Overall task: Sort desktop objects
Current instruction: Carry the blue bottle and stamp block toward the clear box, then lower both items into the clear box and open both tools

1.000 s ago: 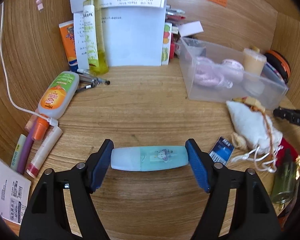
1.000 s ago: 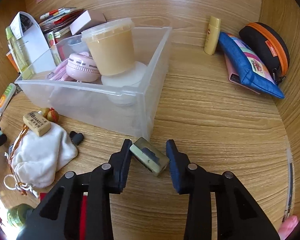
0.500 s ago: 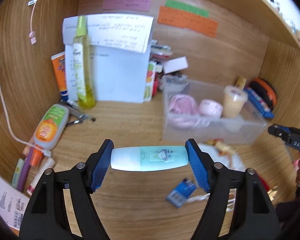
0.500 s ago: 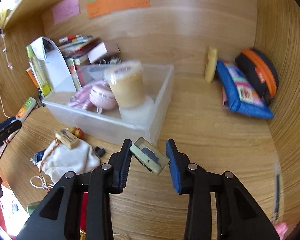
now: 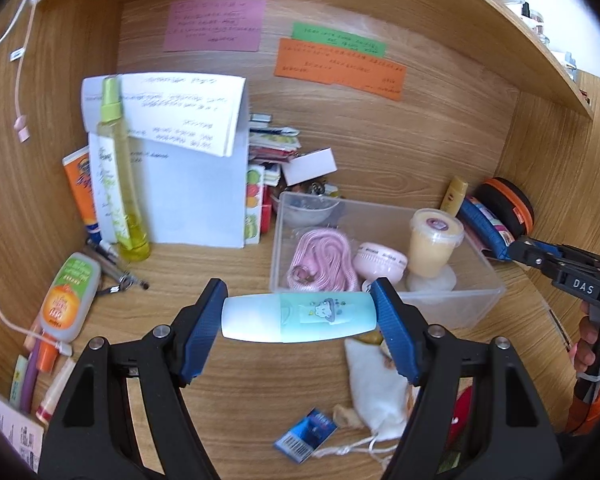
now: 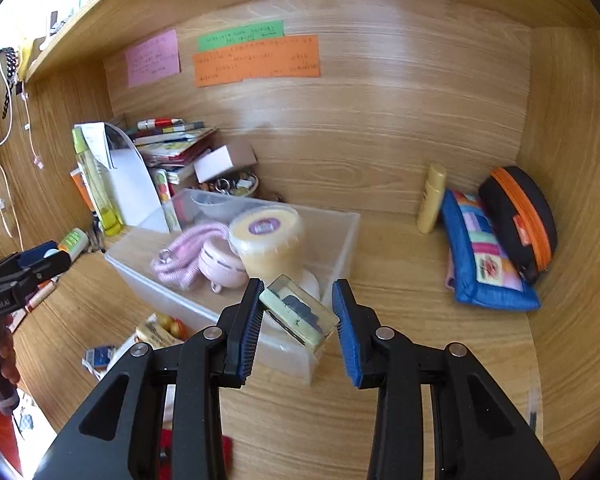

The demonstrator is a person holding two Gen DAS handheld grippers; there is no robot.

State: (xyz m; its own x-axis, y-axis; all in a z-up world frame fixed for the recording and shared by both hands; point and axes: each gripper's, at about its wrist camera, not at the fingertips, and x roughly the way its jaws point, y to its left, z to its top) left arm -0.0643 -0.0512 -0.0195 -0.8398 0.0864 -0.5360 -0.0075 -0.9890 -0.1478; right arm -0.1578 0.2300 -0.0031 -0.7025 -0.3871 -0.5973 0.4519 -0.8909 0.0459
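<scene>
My left gripper (image 5: 298, 300) is shut on a pale blue tube (image 5: 268, 318) with a cloud sticker, gripped end to end and lying crosswise above the desk. My right gripper (image 6: 298, 294) is shut on a small clear yellowish block (image 6: 300, 316) with a dark inlay, held tilted over the near corner of the clear plastic bin (image 6: 188, 304). The bin (image 5: 460, 312) holds a pink cord (image 5: 324, 256), a pink round case (image 5: 380, 258) and a lidded yellow cup (image 5: 434, 244). The right gripper (image 5: 556, 264) also shows at the right edge of the left wrist view.
A white drawstring pouch (image 5: 376, 384) and a small blue packet (image 5: 306, 434) lie before the bin. An orange-and-green bottle (image 5: 68, 296), pens and a tall yellow spray bottle (image 5: 120, 184) stand left. A blue pouch (image 6: 484, 264), a black-and-orange case (image 6: 520, 220) and a yellow tube (image 6: 430, 200) sit right.
Both grippers have risen with their objects still held. The desk and bin look lower and farther, and the back wall with its sticky notes has come into view.
</scene>
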